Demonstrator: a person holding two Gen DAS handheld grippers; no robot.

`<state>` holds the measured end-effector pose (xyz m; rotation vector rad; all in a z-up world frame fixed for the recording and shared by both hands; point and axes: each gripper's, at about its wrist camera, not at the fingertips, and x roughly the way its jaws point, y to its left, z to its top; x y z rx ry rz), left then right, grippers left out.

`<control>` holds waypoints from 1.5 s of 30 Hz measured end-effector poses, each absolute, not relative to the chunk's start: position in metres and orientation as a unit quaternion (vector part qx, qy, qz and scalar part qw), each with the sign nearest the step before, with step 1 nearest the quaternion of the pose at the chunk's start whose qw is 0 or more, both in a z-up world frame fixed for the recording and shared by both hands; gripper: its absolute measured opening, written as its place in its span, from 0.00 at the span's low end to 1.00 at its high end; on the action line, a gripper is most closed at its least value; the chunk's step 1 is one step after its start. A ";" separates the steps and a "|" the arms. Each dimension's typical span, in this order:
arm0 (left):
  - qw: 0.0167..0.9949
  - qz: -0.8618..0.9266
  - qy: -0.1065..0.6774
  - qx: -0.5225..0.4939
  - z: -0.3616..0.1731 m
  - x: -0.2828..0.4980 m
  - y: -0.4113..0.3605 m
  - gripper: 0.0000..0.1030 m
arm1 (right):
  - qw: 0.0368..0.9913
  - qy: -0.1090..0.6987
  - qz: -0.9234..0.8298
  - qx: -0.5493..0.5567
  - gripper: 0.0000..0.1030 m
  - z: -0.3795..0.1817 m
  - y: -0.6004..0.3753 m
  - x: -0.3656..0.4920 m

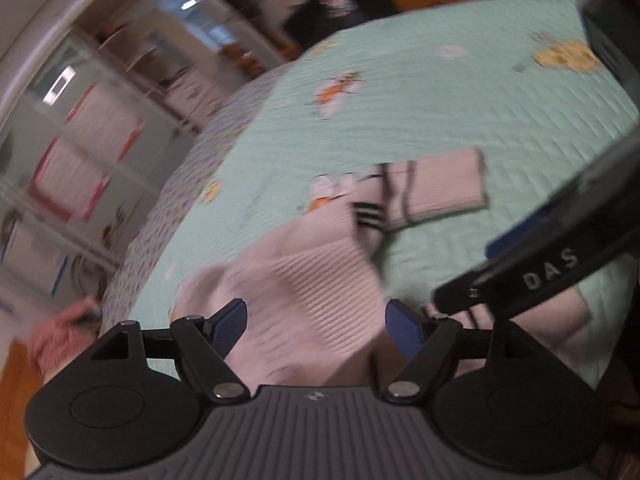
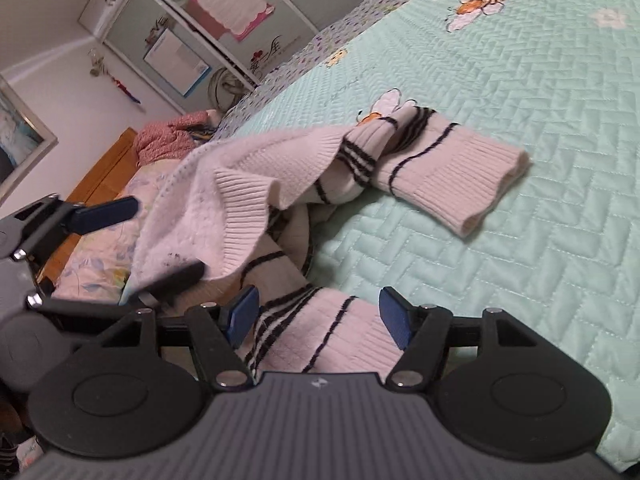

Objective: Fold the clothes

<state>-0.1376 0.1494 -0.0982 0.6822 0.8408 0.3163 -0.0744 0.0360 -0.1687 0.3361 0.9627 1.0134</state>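
A bed fills most of both views, covered with a mint-green quilted bedspread stitched with bees and flowers. Beyond its far edge stands a wardrobe with pink and white panels on its doors, and a heap of reddish cloth lies near a wooden frame beside the bed.

On the bedspread lies a white knitted sweater with thin black stripes, rumpled, its body bunched toward the near edge. One sleeve stretches out flat across the quilt, its ribbed cuff open at the end; the other sleeve lies just in front of the right claw.

The right claw is spread wide, its blue pads on either side of that near sleeve, gripping nothing. The left claw is also spread, held over the ribbed hem of the sweater; its view is blurred.
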 end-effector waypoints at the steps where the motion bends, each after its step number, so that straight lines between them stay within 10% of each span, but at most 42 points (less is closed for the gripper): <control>1: 0.841 0.150 0.402 0.330 -0.105 -0.133 0.149 0.77 | 0.754 0.442 0.461 0.156 0.66 -0.170 0.034 -0.074; 5: 0.821 0.159 0.423 0.349 -0.131 -0.111 0.155 0.76 | 0.757 0.444 0.451 0.161 0.66 -0.175 0.026 -0.070; 9: 0.813 0.191 0.444 0.324 -0.140 -0.093 0.175 0.07 | 0.761 0.442 0.449 0.154 0.66 -0.177 0.025 -0.073; 10: 0.822 0.202 0.444 0.294 -0.133 -0.091 0.183 0.04 | 0.764 0.439 0.450 0.149 0.66 -0.177 0.025 -0.075; 20: 0.855 0.417 0.296 0.088 0.016 -0.140 0.315 0.03 | 0.772 0.424 0.456 0.126 0.66 -0.176 0.030 -0.082; 41: 0.843 0.410 0.341 0.073 -0.032 -0.172 0.330 0.03 | 0.731 0.381 0.567 -0.001 0.68 -0.139 0.212 -0.071; 43: 0.841 0.416 0.340 0.067 -0.032 -0.175 0.335 0.04 | 0.729 0.378 0.571 -0.019 0.60 -0.140 0.224 -0.080; 45: 0.838 0.423 0.339 0.057 -0.031 -0.178 0.340 0.04 | 0.732 0.368 0.572 -0.039 0.25 -0.140 0.223 -0.092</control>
